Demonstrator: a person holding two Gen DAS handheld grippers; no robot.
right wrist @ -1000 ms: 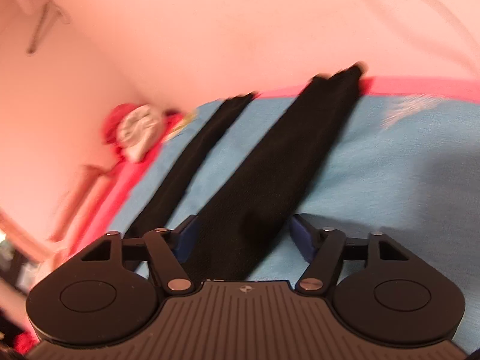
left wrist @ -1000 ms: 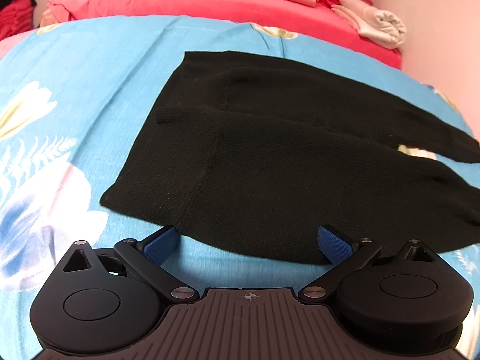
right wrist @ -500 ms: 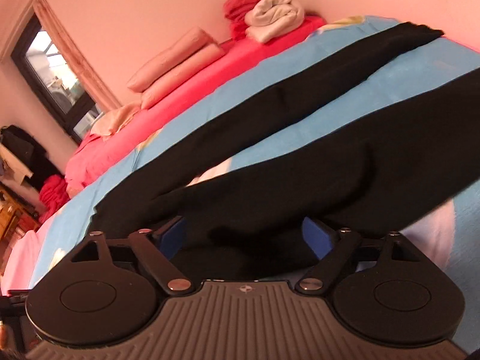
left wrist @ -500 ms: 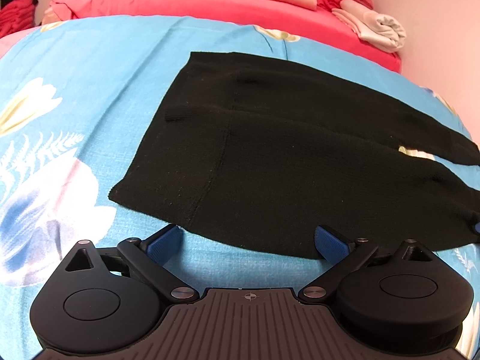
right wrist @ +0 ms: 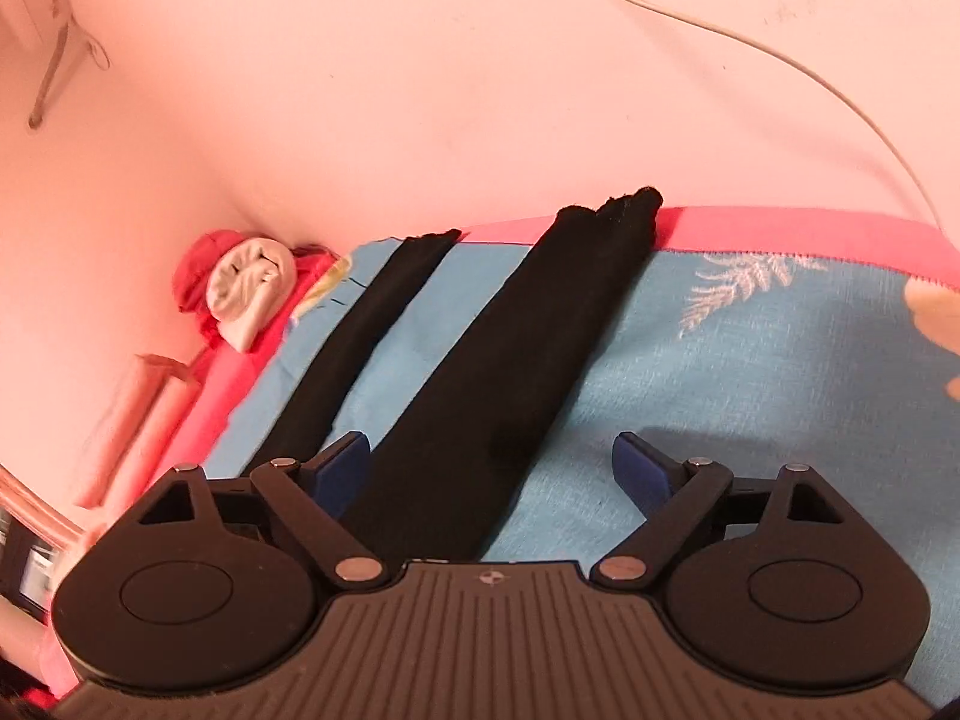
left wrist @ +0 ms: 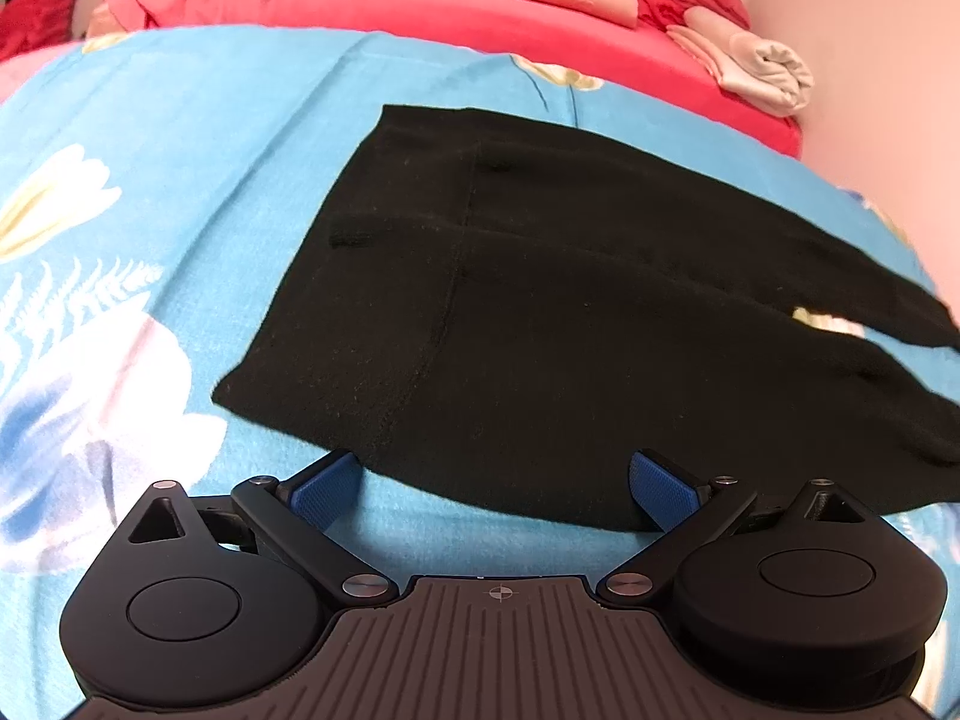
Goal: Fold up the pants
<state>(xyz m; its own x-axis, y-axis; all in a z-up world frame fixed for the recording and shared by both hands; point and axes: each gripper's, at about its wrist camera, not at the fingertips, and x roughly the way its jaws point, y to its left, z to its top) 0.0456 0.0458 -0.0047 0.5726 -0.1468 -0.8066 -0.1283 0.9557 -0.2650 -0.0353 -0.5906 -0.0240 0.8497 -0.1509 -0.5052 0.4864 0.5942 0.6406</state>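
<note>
Left wrist view: my left gripper (left wrist: 493, 483) spread wide, nothing pinched, low over the near waist edge of the pants (left wrist: 540, 324).
Pants location: flat on the blue floral sheet (left wrist: 180, 180), waist toward my left gripper, legs running off right.
Right wrist view: my right gripper (right wrist: 489, 468) jaws opening; near leg (right wrist: 510, 372) lies between them, pads not pressing it.
Long axis: leg runs straight ahead from the right gripper to the cuff at the pink sheet edge (right wrist: 810, 228).
Far leg (right wrist: 366, 336): left of the near leg, blue gap between.
Nearer hand: left for waist, right for legs, I judge.
</note>
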